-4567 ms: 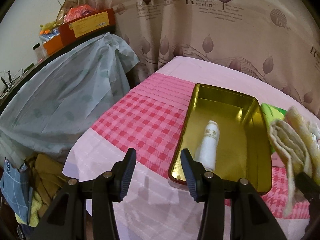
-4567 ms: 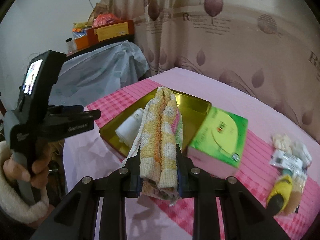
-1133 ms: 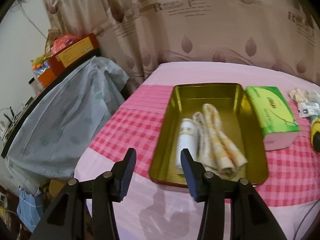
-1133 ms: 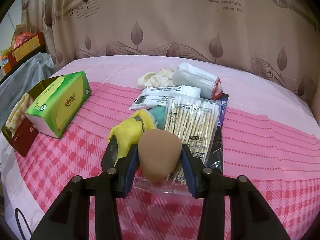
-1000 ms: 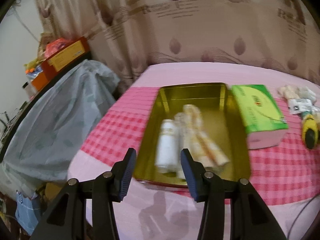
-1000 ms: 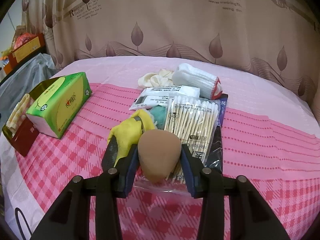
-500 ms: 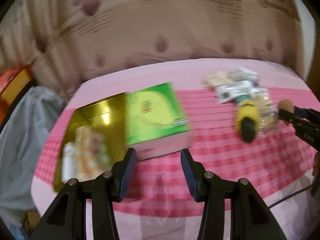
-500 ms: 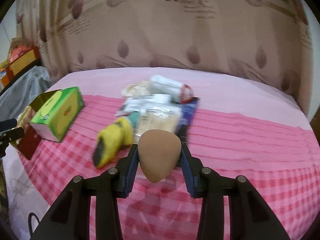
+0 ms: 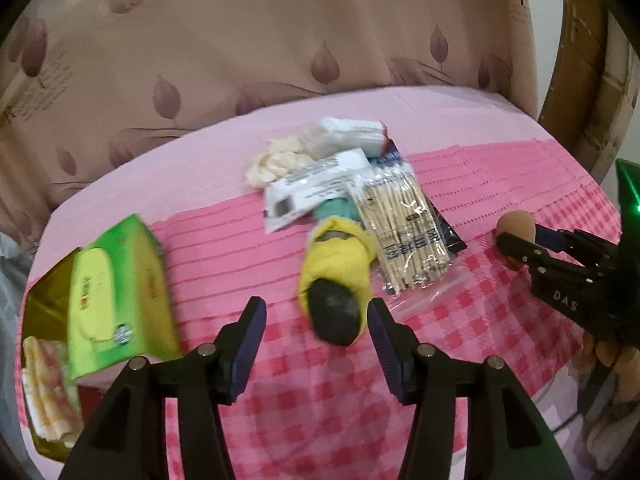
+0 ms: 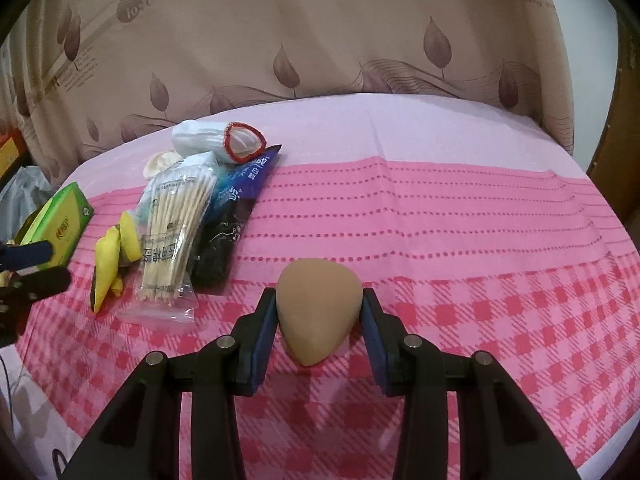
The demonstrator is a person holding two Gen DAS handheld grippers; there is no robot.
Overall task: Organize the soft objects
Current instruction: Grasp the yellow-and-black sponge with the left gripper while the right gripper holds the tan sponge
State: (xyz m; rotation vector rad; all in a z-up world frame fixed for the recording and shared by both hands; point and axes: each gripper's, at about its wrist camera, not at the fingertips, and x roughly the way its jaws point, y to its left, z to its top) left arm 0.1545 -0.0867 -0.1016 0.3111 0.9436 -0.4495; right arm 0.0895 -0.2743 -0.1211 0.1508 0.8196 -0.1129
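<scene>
My right gripper (image 10: 320, 296) is shut on a tan teardrop sponge (image 10: 318, 312), held above the pink checked cloth (image 10: 460, 240). The left wrist view shows that gripper (image 9: 516, 240) at the right with the sponge (image 9: 516, 222) at its tip. My left gripper (image 9: 316, 308) hangs over the pile and its jaws are opening. A yellow soft item with a black end (image 9: 336, 256) lies just beyond and between its fingertips, untouched. The gold tin (image 9: 44, 300) at the far left holds a folded yellow checked towel (image 9: 48, 384).
A green tissue box (image 9: 112, 292) stands beside the tin. The pile holds a bag of cotton swabs (image 9: 404, 232), a white packet (image 9: 316, 184), cream pads (image 9: 276, 160), a white roll with a red rim (image 10: 224, 140) and a dark blue pouch (image 10: 236, 200). A curtain hangs behind.
The left gripper has swung right from the tin to over the yellow item, and its jaws stand wider. The right gripper has carried the sponge away from the pile, to its right.
</scene>
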